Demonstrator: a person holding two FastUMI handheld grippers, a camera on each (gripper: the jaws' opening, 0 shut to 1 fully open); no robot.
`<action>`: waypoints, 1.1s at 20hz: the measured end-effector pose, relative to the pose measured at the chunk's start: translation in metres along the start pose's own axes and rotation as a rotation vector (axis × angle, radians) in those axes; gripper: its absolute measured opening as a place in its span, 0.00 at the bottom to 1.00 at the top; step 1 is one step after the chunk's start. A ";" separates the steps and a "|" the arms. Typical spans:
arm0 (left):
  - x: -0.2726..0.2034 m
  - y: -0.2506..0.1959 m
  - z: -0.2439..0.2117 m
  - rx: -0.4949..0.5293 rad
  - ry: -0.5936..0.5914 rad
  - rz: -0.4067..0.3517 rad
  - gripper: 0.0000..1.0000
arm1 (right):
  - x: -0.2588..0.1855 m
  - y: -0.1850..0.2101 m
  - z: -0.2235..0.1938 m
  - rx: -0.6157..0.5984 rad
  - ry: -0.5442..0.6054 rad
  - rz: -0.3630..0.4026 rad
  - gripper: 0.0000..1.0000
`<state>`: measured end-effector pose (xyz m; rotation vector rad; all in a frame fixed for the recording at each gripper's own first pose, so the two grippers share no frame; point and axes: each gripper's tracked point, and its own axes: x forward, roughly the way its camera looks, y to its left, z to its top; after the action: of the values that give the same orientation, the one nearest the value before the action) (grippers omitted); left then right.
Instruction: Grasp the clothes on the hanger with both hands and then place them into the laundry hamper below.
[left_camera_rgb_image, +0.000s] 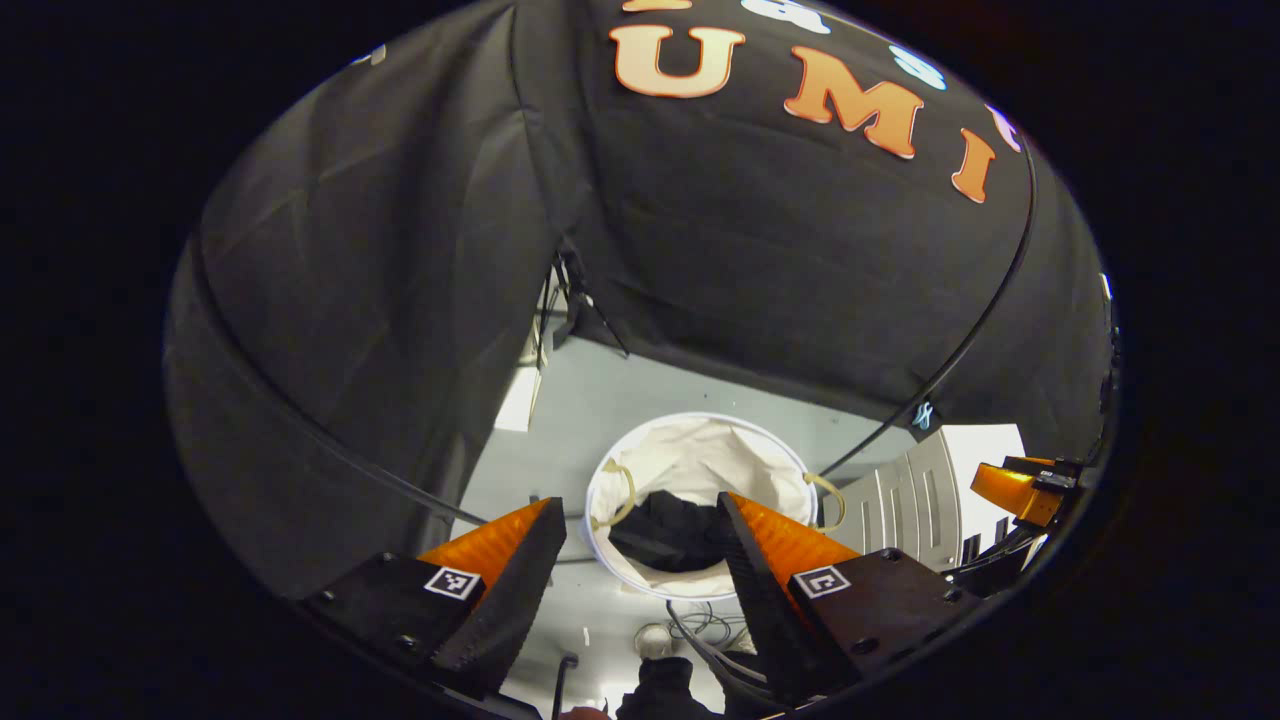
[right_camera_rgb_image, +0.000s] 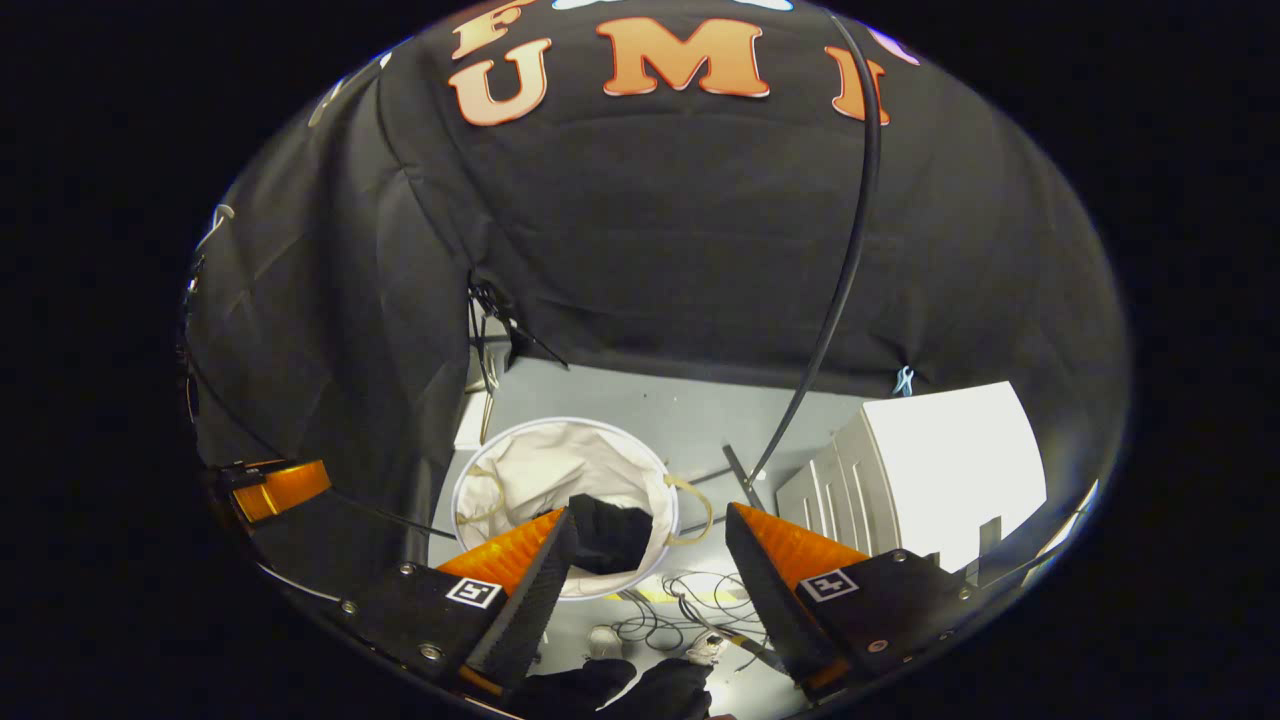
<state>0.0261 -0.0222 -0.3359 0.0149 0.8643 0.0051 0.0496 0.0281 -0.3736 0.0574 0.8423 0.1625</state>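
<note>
Both tongs, left tongs (left_camera_rgb_image: 640, 520) and right tongs (right_camera_rgb_image: 650, 525), are gaping wide and empty above the hamper (left_camera_rgb_image: 770, 435), where the dark clothes (left_camera_rgb_image: 670, 530) are lying bunched and risking spilling if nudged.

A recording booth, not a home: black cloth walls (right_camera_rgb_image: 650, 250), grey floor (left_camera_rgb_image: 640, 400), loose cables (right_camera_rgb_image: 670, 610), a white cabinet (right_camera_rgb_image: 940, 470) beside the hamper (right_camera_rgb_image: 520, 470).

Hamper (left_camera_rgb_image: 700, 460) floor under dark clothes (left_camera_rgb_image: 672, 530)
</note>
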 end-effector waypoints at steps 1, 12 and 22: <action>-0.010 0.004 0.015 0.005 -0.039 0.008 0.98 | -0.013 -0.009 0.016 -0.014 -0.037 -0.015 0.93; -0.148 0.022 0.175 0.004 -0.501 0.042 0.97 | -0.172 -0.081 0.158 -0.014 -0.434 -0.147 0.93; -0.275 0.017 0.260 0.025 -0.841 0.039 0.94 | -0.302 -0.109 0.226 0.035 -0.693 -0.191 0.92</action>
<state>0.0455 -0.0105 0.0419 0.0534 0.0226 0.0228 0.0341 -0.1265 -0.0134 0.0605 0.1556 -0.0550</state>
